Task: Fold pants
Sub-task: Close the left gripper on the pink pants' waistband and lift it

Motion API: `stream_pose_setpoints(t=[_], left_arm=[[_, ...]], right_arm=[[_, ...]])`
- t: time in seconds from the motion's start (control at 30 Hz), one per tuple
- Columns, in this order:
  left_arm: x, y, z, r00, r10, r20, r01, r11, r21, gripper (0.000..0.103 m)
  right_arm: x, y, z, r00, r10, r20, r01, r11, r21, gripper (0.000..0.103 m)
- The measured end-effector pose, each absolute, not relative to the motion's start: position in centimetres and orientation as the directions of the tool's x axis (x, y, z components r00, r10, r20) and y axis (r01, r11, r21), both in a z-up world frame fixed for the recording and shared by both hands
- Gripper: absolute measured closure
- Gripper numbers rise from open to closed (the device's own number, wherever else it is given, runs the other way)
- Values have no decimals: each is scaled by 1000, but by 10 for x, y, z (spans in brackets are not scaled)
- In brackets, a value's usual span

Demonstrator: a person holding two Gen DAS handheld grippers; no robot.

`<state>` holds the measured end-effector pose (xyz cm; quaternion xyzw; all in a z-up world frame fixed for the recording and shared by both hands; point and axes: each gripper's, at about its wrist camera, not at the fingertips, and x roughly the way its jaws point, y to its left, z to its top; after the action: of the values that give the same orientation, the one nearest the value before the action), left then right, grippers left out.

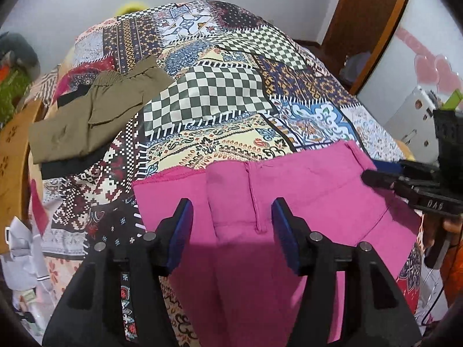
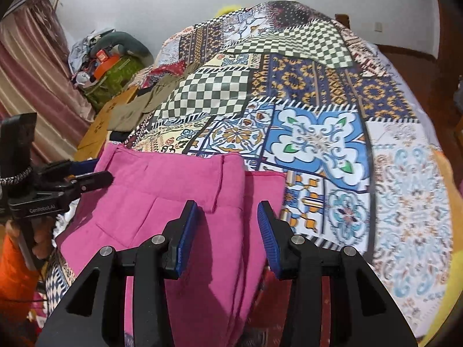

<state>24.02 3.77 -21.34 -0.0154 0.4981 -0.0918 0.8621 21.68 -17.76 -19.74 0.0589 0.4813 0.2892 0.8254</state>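
Pink pants [image 1: 289, 196] lie on the quilt [image 1: 220, 92] at its near edge, well apart from the olive garment [image 1: 95, 112] at the quilt's far left. Your left gripper [image 1: 233, 225] hangs over the pants with its jaws parted and nothing pinched; its pads stand either side of the centre seam, clear of the cloth. Your right gripper [image 2: 228, 228] is also unclenched, poised over the pants' right edge where a second layer peeks out beside the quilt's blue-and-white patch. The pants look already folded at least once, so the step in hand reads as taking hold for the next fold. To do it well, bring each gripper down on an edge, catch all the layers together, and close both before you lift, so the stack does not slide apart. Keep the two grips level with each other. The far hem edge runs across the quilt, left to right, and the seam points away from you; the long axis looks to run along that seam, towards you, though the near end is hidden under the grippers.
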Motion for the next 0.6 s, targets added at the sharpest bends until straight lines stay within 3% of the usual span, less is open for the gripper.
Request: stream_pose_setpoints(t=[0.17,0.37,0.53,0.6], left_arm=[[239,41,-218,505,-154,-849,108,987,-115,45],[240,47,-212,511,-139,-849,85,990,-111,39],[229,57,-195,535,-148,-832,82,989,-123,35],[223,59,-190,543,-136,-829,78,991,-111,29]], right_arm=[[212,-172,-202,375,541,-753,-459,814,356,73],[212,-172,-198,382,519,-765,-469,822,323,74],[209,-178,-184,425,471,-773,-457,849,266,71],[207,-184,-180,428,467,-773,-449,853,266,61]])
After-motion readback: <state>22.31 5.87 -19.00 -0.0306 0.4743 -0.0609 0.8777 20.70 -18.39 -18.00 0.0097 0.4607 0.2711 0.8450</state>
